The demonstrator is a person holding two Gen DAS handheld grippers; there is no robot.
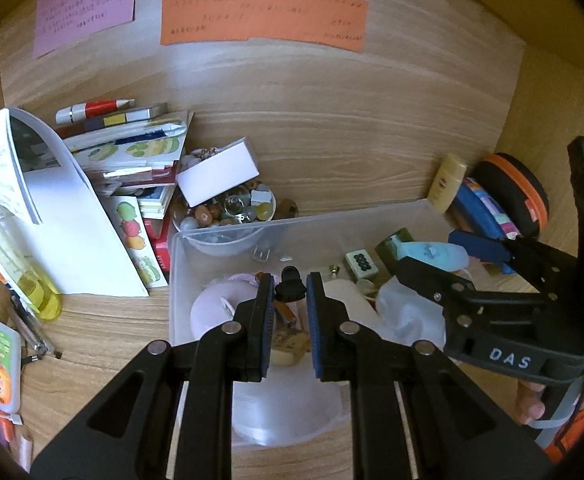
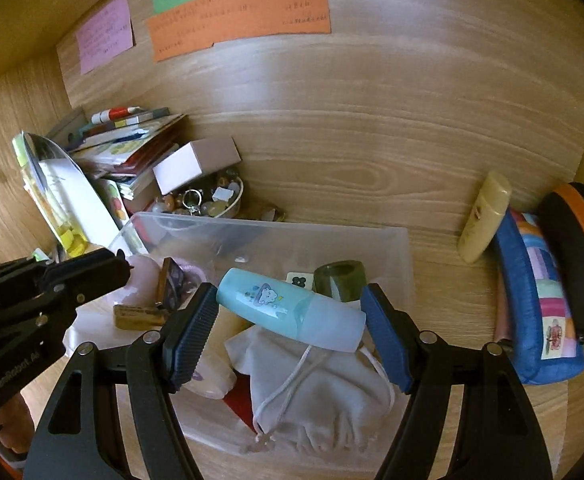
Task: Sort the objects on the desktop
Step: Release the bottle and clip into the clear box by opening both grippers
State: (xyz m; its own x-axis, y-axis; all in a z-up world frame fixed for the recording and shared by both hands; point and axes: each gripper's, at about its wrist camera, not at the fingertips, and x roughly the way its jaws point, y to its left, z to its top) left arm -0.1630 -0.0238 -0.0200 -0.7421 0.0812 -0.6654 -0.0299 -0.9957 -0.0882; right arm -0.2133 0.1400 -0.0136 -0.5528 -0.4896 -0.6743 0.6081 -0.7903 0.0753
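Above the wooden desk [image 2: 372, 152], right gripper [image 2: 288, 312] jaws grasp a blue bottle [image 2: 288, 312]; left gripper [image 1: 289, 300] jaws clench a black clip [image 1: 290, 286].

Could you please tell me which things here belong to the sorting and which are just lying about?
Job in hand: blue bottle in the right hand-held gripper; small black piece in the left hand-held gripper; clear bin.
Lying about: book stack; bead bowl; yellow tube; pencil case.

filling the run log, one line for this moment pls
left gripper: shut on small black clip | right gripper: holds blue bottle | both over clear bin
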